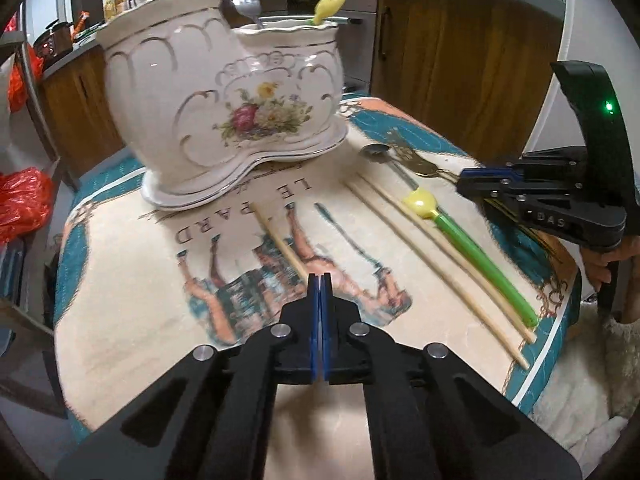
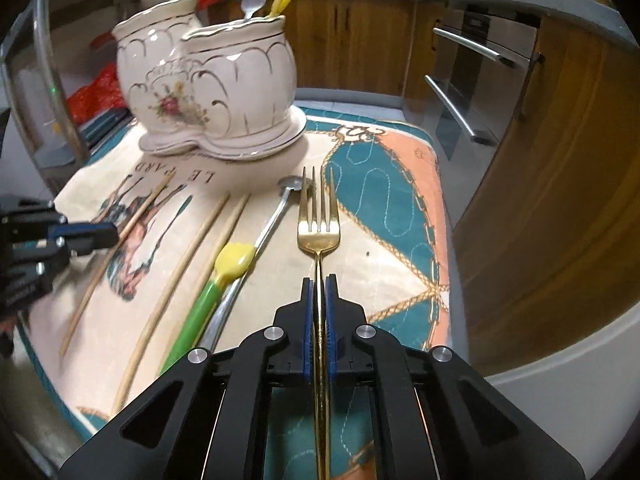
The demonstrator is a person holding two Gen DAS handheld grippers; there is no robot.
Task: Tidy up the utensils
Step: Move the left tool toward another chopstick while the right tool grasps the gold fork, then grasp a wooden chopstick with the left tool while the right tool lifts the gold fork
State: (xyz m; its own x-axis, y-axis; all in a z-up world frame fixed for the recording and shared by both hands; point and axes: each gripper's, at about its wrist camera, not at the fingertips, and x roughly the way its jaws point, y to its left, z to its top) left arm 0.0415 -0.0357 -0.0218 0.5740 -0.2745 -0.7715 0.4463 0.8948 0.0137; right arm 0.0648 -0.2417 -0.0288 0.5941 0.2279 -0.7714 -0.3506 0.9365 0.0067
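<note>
left gripper (image 1: 320, 280) – clenched on chopstick (image 1: 280, 240) | right gripper (image 2: 319, 284) – grasping gold fork (image 2: 318, 224)

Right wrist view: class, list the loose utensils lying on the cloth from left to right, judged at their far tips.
Lone chopstick → pair of chopsticks → steel spoon → gold fork. The green-and-yellow spoon overlaps the steel one, so it is left out.
</note>
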